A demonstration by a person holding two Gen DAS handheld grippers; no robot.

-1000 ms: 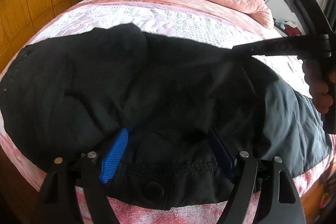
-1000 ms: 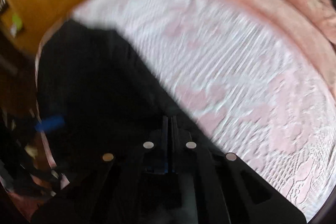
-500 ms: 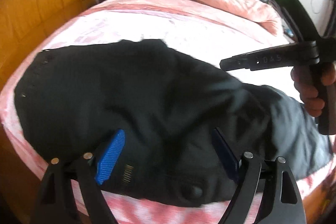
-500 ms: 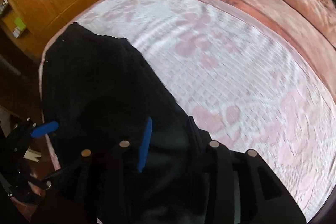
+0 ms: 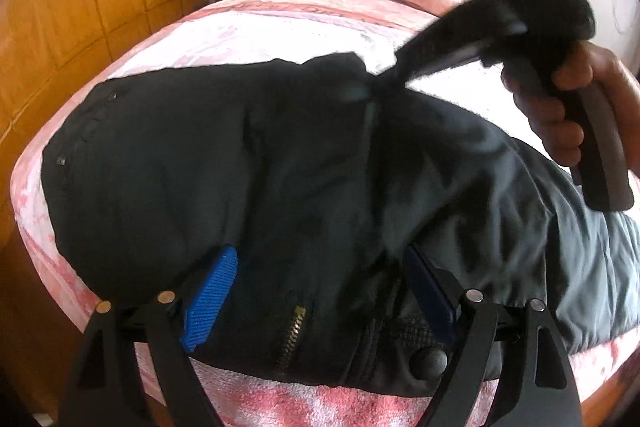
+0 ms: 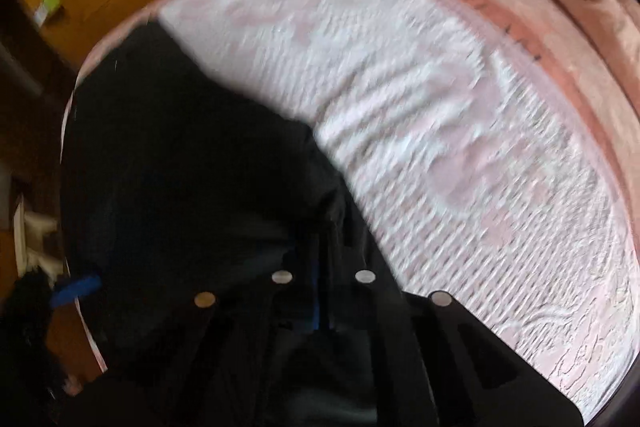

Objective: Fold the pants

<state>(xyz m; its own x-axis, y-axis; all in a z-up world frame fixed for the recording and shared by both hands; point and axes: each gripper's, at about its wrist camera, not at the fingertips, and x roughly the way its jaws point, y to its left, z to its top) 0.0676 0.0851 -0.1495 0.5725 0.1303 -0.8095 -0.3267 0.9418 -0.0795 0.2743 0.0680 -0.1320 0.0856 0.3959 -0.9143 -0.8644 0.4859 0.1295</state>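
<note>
Pants (image 5: 248,163) show no legible writing.

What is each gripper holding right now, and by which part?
Right gripper is shut on the black pants, pinching their far edge. Left gripper is open around the waistband, holding nothing.

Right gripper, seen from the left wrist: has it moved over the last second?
Yes. The right gripper has swung down and leftward from above the white bedspread, and its fingers are now shut on the far edge of the black pants.
</note>
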